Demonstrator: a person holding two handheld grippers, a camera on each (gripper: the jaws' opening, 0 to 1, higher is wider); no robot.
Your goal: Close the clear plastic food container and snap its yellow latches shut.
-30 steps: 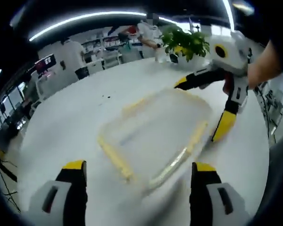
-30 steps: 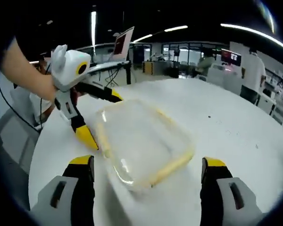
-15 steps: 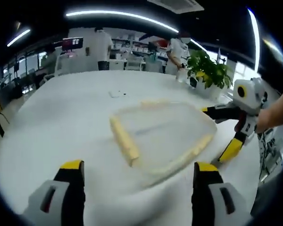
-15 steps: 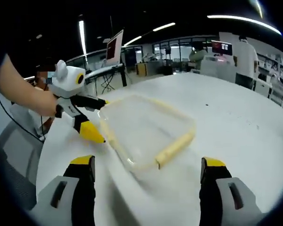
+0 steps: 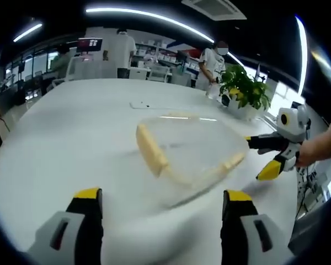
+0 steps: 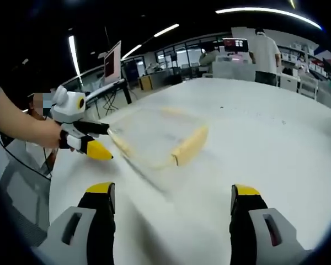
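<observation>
Clear container (image 5: 190, 146) with yellow latches (image 5: 150, 149), lid on; both tools agape.

Clear plastic food container (image 5: 187, 149), see-through and a bit glossy, blurred though. Yellow latches (image 5: 150, 149) in opaque matt-looking plastic. White bench (image 5: 71, 127), smooth with a soft sheen, no grain or texture. Left hand-held gripper (image 5: 160, 212) in smooth grey plastic with black jaws and yellow tips; same hard plastic look on the right hand-held gripper (image 6: 171, 207). Leafy green plant (image 5: 243, 88) at the far edge, slightly shiny.
</observation>
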